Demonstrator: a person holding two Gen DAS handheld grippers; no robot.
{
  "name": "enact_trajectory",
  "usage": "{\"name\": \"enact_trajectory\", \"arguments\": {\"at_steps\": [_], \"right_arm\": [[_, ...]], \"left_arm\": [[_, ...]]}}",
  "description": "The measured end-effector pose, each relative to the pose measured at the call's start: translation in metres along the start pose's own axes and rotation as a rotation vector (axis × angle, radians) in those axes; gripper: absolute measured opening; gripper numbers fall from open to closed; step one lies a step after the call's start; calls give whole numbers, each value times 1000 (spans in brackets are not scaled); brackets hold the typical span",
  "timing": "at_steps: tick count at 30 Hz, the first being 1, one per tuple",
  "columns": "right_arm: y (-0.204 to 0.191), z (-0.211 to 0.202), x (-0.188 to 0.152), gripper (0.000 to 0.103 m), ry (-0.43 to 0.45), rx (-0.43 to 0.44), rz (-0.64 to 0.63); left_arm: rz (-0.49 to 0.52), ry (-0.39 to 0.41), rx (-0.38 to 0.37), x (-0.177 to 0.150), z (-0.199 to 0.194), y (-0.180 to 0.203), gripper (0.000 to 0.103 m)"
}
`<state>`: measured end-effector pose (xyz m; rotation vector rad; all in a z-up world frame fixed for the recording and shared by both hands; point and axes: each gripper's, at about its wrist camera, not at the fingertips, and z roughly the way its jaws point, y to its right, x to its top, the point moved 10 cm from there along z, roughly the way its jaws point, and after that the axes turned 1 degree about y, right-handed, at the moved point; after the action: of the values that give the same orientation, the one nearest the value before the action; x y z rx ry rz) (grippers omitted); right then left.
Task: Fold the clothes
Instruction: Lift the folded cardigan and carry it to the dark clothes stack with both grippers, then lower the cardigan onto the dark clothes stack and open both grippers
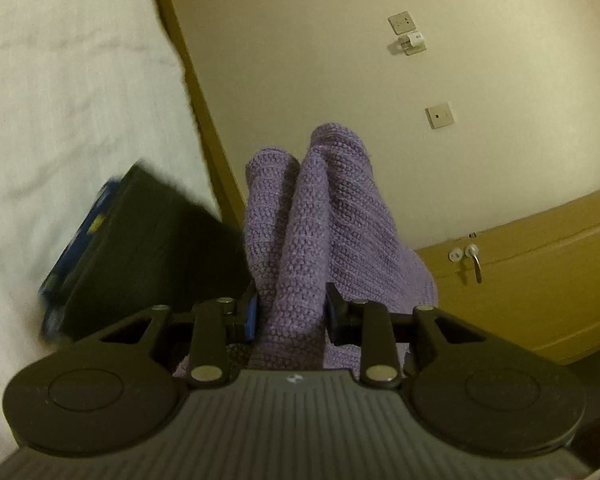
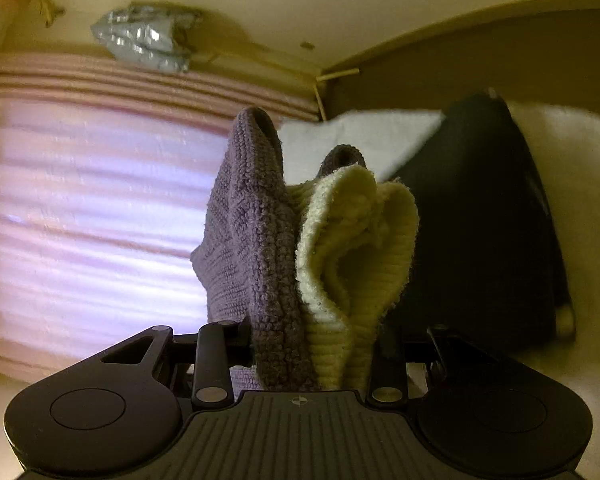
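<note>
A purple knitted garment [image 1: 320, 220] is bunched between the jaws of my left gripper [image 1: 292, 312], which is shut on it and holds it up in front of a wall. In the right wrist view the same purple knit [image 2: 252, 240] shows with a cream ribbed edge [image 2: 352, 248] beside it. My right gripper [image 2: 316, 340] is shut on both layers together. The rest of the garment is hidden below the grippers.
A white bed sheet [image 1: 68, 120] fills the left. A dark bag with blue trim [image 1: 140, 248] lies on it. A wooden door with a handle [image 1: 476, 264] is at right. Pink curtains [image 2: 92, 208] and a dark bag [image 2: 480, 220] show in the right wrist view.
</note>
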<state>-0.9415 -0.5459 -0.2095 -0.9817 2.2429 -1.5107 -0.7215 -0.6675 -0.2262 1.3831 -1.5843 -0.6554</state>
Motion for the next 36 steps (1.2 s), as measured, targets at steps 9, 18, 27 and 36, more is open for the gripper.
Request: {"name": "enact_trajectory", "arguments": {"at_steps": [9, 18, 27, 36], "right_arm": [[37, 33, 58, 37, -9, 46, 92], [113, 61, 51, 38, -71, -58, 220], [105, 39, 52, 59, 121, -358, -35], [40, 10, -18, 58, 286, -540, -499]], "left_arm": [[21, -23, 74, 47, 56, -1, 26], [-57, -94, 171, 26, 80, -74, 26], [50, 25, 289, 49, 41, -79, 29], [500, 2, 324, -21, 9, 15, 22]]}}
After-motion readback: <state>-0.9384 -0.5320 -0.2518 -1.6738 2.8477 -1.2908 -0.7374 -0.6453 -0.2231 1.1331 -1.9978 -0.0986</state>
